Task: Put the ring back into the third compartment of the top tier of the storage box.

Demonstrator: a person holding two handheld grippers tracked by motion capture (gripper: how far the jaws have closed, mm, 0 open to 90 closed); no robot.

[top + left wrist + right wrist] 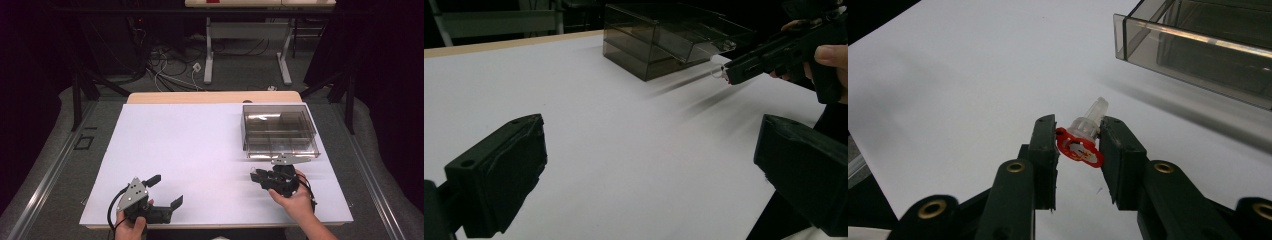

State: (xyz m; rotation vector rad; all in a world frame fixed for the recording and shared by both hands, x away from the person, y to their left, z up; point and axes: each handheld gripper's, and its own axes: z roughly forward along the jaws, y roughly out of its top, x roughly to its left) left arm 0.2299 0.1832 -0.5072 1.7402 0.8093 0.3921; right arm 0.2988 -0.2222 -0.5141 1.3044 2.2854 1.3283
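Right gripper (1077, 142) clamped on small clear cap with red ring (1082, 139), just in front of smoked compartment box (279, 131). Left gripper (162, 192) jaws wide, empty, well left of box. Advice: keep squeeze steady, lift over box rim, release low into compartment.

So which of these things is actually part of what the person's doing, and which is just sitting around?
Likely part of the job:
- right gripper, shut on the small clear part with a red tab
- smoky clear divided box, just beyond that gripper
- left gripper, open, holding nothing
- white tabletop

Just lying about:
- cables on the floor
- second table behind
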